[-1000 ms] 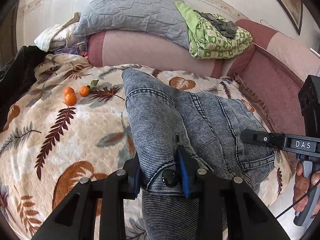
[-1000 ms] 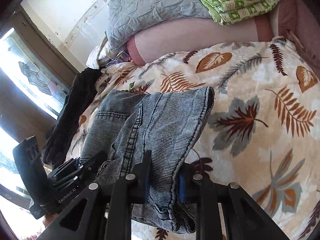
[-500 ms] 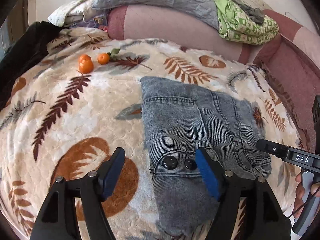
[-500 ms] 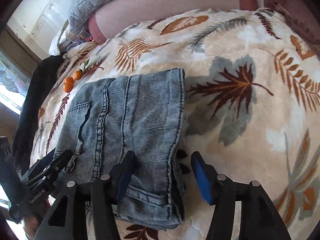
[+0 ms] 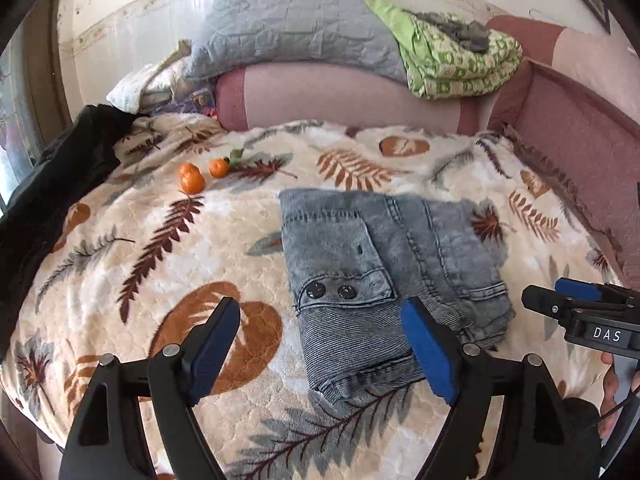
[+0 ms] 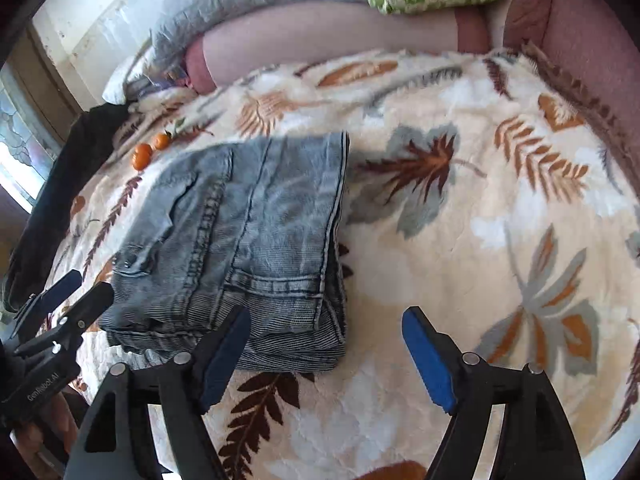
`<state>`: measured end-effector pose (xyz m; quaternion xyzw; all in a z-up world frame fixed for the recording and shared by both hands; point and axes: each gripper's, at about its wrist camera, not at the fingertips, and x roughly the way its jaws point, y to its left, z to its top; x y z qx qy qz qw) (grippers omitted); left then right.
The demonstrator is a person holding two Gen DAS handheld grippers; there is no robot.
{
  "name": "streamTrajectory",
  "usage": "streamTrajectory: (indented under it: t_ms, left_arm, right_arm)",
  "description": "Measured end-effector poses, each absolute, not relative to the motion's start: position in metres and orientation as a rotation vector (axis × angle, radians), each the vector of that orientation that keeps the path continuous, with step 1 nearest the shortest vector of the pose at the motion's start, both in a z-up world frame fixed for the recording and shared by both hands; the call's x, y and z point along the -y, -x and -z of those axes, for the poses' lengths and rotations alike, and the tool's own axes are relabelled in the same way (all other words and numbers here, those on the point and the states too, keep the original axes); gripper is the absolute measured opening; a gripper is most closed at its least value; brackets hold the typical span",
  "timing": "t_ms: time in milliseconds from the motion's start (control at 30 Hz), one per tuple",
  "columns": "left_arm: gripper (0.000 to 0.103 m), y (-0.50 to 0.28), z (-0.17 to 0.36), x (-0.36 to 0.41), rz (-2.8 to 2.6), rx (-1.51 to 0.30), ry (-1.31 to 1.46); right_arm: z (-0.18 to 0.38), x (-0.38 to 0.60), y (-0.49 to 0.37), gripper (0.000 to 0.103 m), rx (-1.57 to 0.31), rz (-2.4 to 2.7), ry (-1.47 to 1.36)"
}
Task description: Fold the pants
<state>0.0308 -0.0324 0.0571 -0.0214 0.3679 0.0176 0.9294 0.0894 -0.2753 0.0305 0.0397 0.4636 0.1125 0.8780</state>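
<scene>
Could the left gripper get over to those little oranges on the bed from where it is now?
Probably yes. The left gripper is open and holds nothing, and only bare leaf-print blanket lies between it and the oranges. The folded jeans sit off to its right, out of that path.

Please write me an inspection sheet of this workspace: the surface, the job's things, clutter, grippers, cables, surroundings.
Surface: leaf-print blanket on a bed.
Job's things: grey jeans folded into a flat bundle, lying free.
Clutter: three tangerines; black garment at the edge.
Grippers: left gripper and right gripper open, jaws just opened, nothing between the pads.
Cables: thin black cable by the hand.
Surroundings: grey quilted pillow, green quilt, pink bolster.
</scene>
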Motion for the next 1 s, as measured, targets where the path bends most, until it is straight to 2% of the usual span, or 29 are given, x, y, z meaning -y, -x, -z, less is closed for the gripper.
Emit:
streamTrajectory:
  t_ms: [133, 167, 367, 1000]
  left_arm:
    - [0.087, 0.005, -0.078, 0.033, -0.065, -0.714, 0.106]
    - [0.092, 0.011, -0.077, 0.036, -0.074, -0.724, 0.113]
    - [0.093, 0.029, -0.07, 0.06, -0.117, -0.766, 0.047]
    - [0.093, 0.047, -0.086, 0.058, -0.104, -0.755, 0.099]
  right_arm:
    - [-0.065, 0.288, -0.044, 0.088, -0.871, -0.25, -0.087]
    - [-0.07, 0.288, -0.033, 0.09, -0.862, -0.257, -0.073]
    - [-0.077, 0.281, 0.01, 0.092, -0.867, -0.266, 0.039]
    - [-0.096, 0.267, 0.011, 0.092, -0.855, -0.204, 0.109]
